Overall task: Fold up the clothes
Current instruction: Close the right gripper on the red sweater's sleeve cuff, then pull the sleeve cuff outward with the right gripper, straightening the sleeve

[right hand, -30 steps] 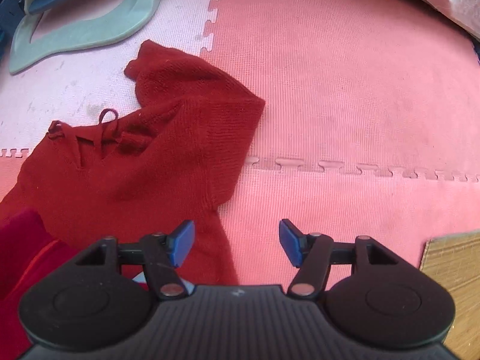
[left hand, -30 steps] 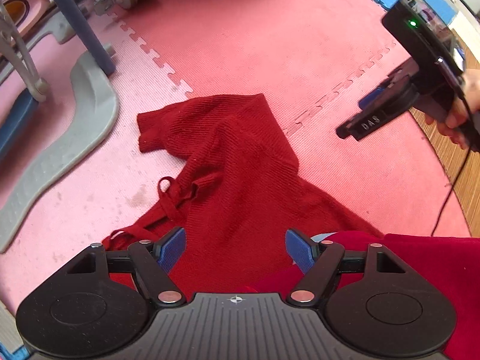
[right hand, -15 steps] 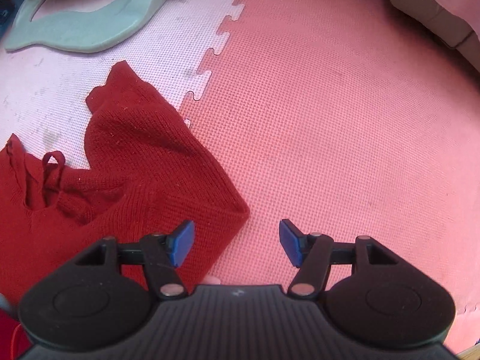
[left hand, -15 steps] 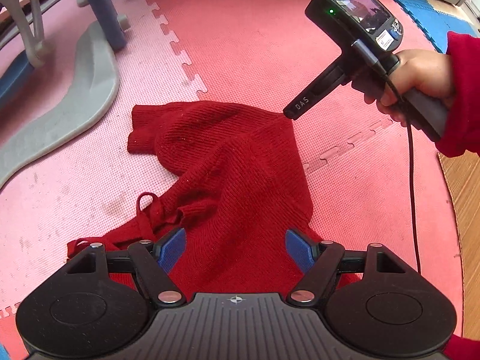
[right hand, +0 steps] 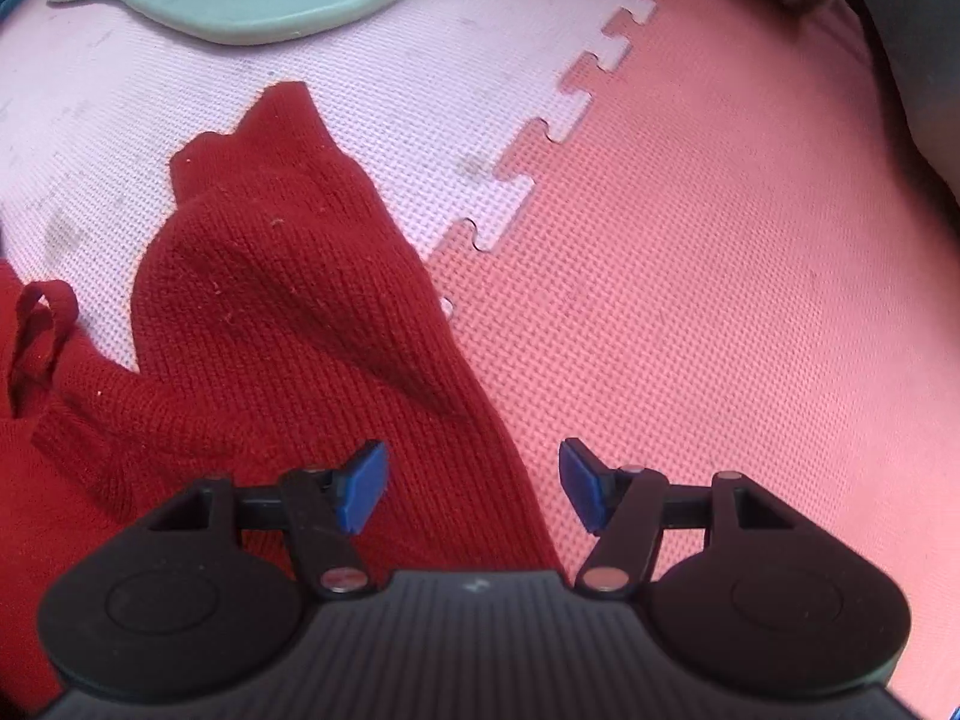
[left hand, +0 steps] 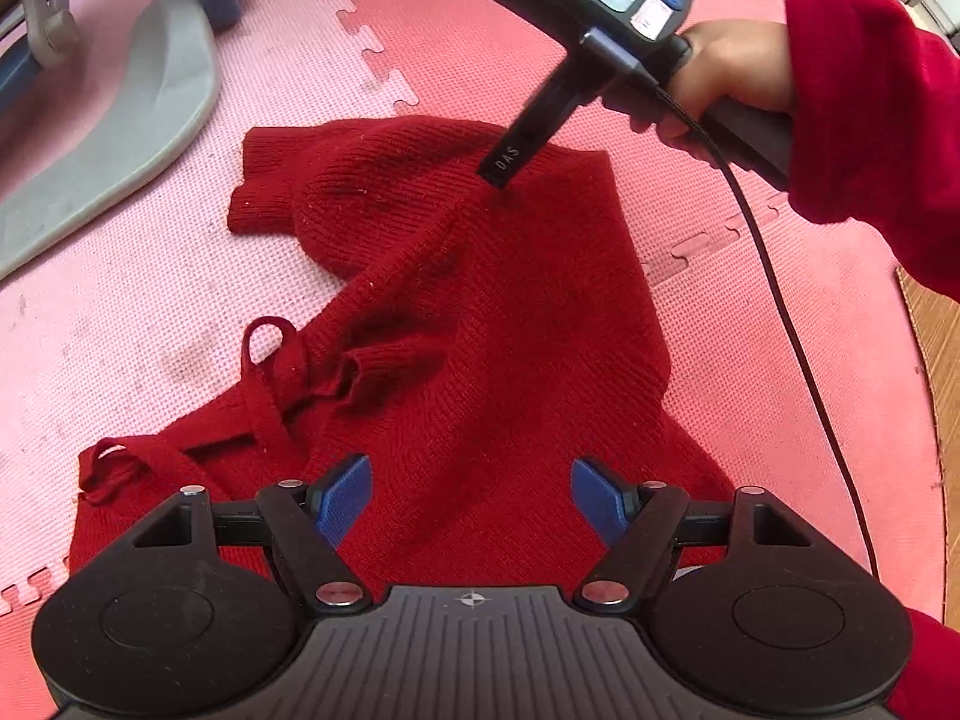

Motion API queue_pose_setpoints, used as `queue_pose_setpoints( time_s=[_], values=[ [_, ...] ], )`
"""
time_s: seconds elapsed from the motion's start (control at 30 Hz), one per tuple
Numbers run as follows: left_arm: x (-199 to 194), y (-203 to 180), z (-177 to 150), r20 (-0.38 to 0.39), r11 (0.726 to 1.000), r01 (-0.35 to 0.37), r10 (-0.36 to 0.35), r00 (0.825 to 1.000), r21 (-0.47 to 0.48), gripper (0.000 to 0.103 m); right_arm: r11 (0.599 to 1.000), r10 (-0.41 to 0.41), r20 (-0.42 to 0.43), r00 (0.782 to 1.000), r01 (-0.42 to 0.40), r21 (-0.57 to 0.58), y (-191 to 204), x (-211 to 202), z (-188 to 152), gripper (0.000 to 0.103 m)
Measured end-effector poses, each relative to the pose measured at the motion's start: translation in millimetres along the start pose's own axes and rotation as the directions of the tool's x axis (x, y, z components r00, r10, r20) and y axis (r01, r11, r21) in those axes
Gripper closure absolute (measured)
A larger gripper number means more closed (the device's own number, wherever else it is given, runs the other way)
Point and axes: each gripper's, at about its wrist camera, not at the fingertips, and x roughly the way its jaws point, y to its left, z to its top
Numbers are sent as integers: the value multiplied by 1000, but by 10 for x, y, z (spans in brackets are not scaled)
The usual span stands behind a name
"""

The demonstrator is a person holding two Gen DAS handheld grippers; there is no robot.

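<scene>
Both of my views are bright with soft, even daylight and no hard glare. The foam mat [left hand: 600,60] looks washed out, and its pale tile [right hand: 360,90] in my right view is nearly bleached. The red sweater [left hand: 480,312] casts only faint shadows in its folds. Fisheye bending curves the mat seams toward the edges. My right view is softer overall, with smeared, blurry shapes at its top right corner; my left view stays sharp.
</scene>
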Motion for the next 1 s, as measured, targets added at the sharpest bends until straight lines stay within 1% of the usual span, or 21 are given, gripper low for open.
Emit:
queue_pose_setpoints(
  time_s=[0.1,0.17,0.3,0.43,0.5,0.53,0.57,0.6,0.63,0.67,0.77,0.87,0.9,0.97,1.0],
  values=[
    [62,-16,-68,7,1000,2,-2,1000,26,27,997,-2,16,1000,3,-76,132,98,91,39],
    [73,-8,-90,7,1000,10,-10,1000,24,27,994,2,24,1000,1,-112,213,138,158,39],
    [53,19,-95,21,1000,3,-3,1000,21,27,982,29,54,998,-18,-187,316,147,258,39],
    [60,5,-86,22,999,-8,7,1000,36,27,979,62,66,996,-48,-199,308,173,314,39],
    [72,-9,-85,19,999,-12,11,1000,43,27,982,84,67,994,-71,-177,273,194,316,40],
    [73,-23,-86,18,999,-13,12,1000,46,27,984,105,67,992,-93,-154,240,205,306,44],
    [79,-34,-89,16,999,-10,9,1000,47,27,984,134,67,989,-125,-123,199,213,299,54],
    [87,-43,-92,13,999,-6,6,1000,48,27,984,157,72,985,-151,-91,154,218,293,61],
    [98,-50,-92,9,999,-4,3,1000,49,27,984,169,72,983,-164,-70,124,206,288,80],
    [104,-62,-93,5,999,-3,3,1000,50,27,984,176,70,982,-172,-55,102,185,286,92],
    [110,-69,-83,0,999,2,-2,1000,47,27,980,201,91,975,-201,-9,19,67,250,93],
    [96,-45,-63,-2,1000,8,-8,1000,28,27,973,197,131,972,-210,96,-159,-111,146,93],
    [86,-42,-57,-3,1000,6,-6,1000,26,27,972,178,147,973,-197,127,-227,-190,91,93],
    [63,-34,-45,-4,1000,3,-3,1000,24,27,972,117,177,977,-149,180,-386,-380,-50,93],
    [57,-26,-40,-5,1000,7,-7,1000,23,27,966,83,190,978,-126,227,-503,-481,-138,93]
  ],
)
